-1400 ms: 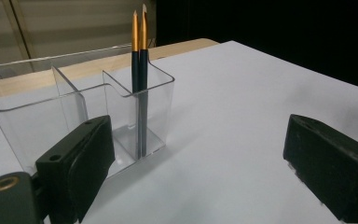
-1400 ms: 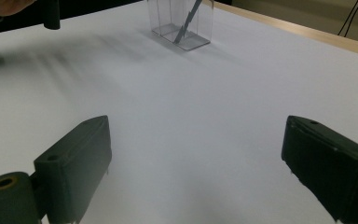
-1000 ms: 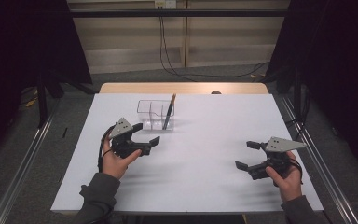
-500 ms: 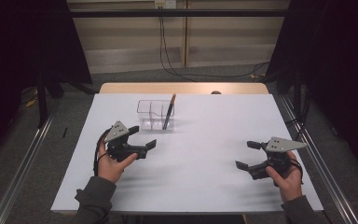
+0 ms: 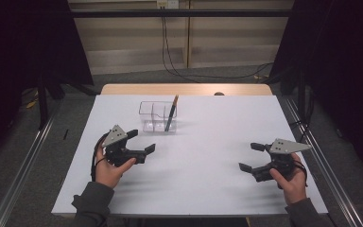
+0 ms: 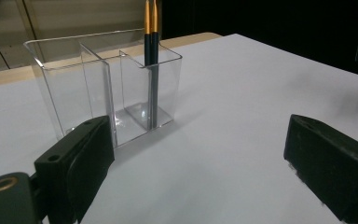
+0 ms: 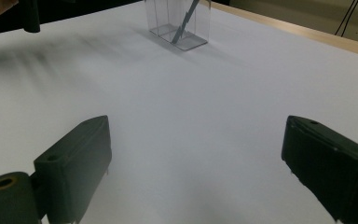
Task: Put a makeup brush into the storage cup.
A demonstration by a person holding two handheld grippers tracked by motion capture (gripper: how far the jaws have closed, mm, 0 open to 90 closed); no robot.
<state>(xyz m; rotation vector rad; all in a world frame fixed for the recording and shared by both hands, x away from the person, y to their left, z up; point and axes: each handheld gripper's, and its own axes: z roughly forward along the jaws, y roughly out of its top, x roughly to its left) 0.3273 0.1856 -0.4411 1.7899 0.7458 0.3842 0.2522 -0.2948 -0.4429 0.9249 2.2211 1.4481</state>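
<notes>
— What's changed just now?

— My left gripper (image 5: 141, 141) has drawn back from the clear organizer (image 5: 158, 117) toward me, jaws wide apart and empty. The pens (image 6: 151, 60) stand in its right-hand compartment, near the desk's (image 5: 208, 189) far edge.

— And the other hand?

— My right gripper (image 5: 253, 157) hasn't moved, open too, holding nothing. I'd judge the placing done.

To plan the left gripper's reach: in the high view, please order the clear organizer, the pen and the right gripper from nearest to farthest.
1. Clear organizer, just ahead.
2. Pen, in its right compartment.
3. Right gripper, far across the table.
</notes>
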